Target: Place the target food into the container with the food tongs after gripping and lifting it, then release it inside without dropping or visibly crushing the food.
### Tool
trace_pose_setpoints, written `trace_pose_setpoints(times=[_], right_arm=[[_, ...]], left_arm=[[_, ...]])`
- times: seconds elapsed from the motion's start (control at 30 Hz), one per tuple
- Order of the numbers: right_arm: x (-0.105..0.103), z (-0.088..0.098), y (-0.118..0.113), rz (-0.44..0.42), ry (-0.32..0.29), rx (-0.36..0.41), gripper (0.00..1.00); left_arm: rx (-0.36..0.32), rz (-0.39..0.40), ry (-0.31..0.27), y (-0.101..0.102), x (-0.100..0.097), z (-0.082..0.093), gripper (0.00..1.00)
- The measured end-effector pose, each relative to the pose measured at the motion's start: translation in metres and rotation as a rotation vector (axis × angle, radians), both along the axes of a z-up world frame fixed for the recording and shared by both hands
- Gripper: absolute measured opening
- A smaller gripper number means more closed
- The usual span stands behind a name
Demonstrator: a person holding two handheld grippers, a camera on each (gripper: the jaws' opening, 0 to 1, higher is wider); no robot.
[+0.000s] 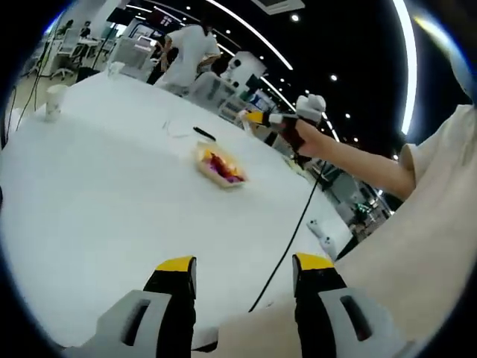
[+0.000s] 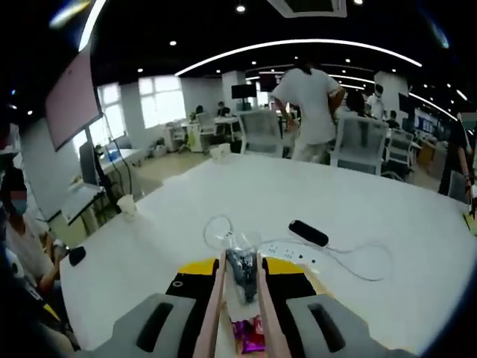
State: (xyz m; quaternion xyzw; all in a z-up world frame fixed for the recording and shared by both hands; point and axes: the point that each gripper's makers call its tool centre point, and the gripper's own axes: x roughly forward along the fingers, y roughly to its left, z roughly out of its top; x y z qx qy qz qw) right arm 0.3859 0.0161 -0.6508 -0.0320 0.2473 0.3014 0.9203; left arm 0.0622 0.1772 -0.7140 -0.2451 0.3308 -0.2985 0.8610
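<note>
Tongs over the table, nothing grabbed yet

Right gripper (image 2: pixel 240 277) is clamped on the food tongs (image 2: pixel 238 298); left gripper (image 1: pixel 244 267) jaws gape wide, holding nothing, container (image 1: pixel 219 167) ahead.

Bright, even indoor light from long ceiling strips (image 2: pixel 298 46) and small round spots (image 1: pixel 295 17), bent into arcs by fisheye distortion. Counter (image 1: pixel 89 194) washed pale, near glare, with faint soft shadows only. Windows (image 2: pixel 160 97) blown out at far left of right gripper view. Strong curving and stretching toward edges. Mild softness throughout; distant chairs and people blurred, near tool (image 1: pixel 244 272) bases slightly out of focus. Ceiling dark between lamps.
</note>
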Motion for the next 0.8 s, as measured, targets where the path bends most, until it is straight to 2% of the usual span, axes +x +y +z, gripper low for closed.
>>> trace_pose_setpoints(times=[0.23,0.43,0.6,0.8], right_arm=[[0.001,0.003,-0.012,-0.023,-0.006,0.009,0.22],[0.0,0.005,-0.02,-0.043,-0.005,0.015,0.22],[-0.001,0.016,-0.023,-0.054,-0.025,0.022,0.22],[-0.007,0.02,-0.029,-0.06,-0.035,0.025,0.22]], left_arm=[[-0.026,0.024,0.009,0.002,-0.004,0.0,0.51],[-0.022,0.021,0.003,0.002,-0.004,0.0,0.51],[-0.025,0.033,-0.017,0.004,-0.003,0.005,0.5],[-0.026,0.01,-0.02,-0.006,-0.007,0.006,0.5]])
